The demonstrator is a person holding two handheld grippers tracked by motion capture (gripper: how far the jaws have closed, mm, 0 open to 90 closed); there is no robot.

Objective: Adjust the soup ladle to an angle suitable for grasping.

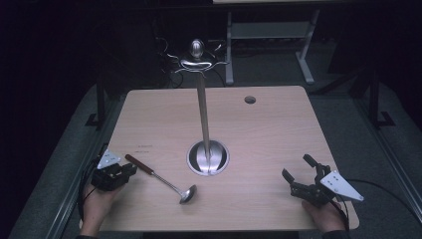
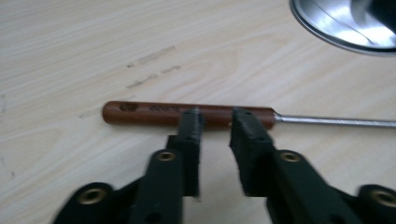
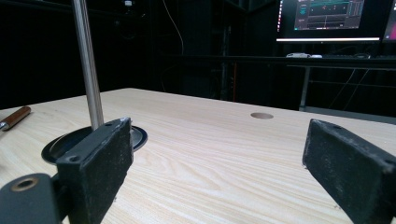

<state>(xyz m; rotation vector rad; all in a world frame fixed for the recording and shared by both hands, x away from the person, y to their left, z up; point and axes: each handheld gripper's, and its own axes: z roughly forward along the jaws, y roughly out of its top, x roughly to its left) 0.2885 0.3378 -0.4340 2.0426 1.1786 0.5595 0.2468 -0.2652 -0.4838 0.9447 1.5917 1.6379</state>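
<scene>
Left gripper [image 2: 215,116] narrowed with a gap between its pads, tips at the ladle's wooden handle [image 2: 140,112] on the table [image 1: 278,129], grip uncertain, right gripper [image 3: 219,154] spread wide, hook stand [image 1: 208,158] beyond it.

We see the right claw [image 3: 224,163] with its two black jaws standing wide apart and nothing between them, low over the wooden counter [image 3: 205,140]. Beyond its left jaw a metal pole [image 3: 88,65] rises from a round base [image 3: 60,145]. Farther left lies a brown handle [image 3: 16,116]. Ahead, a round hole [image 3: 262,115] marks the counter, and beyond the right jaw a monitor [image 3: 329,18] glows.
</scene>
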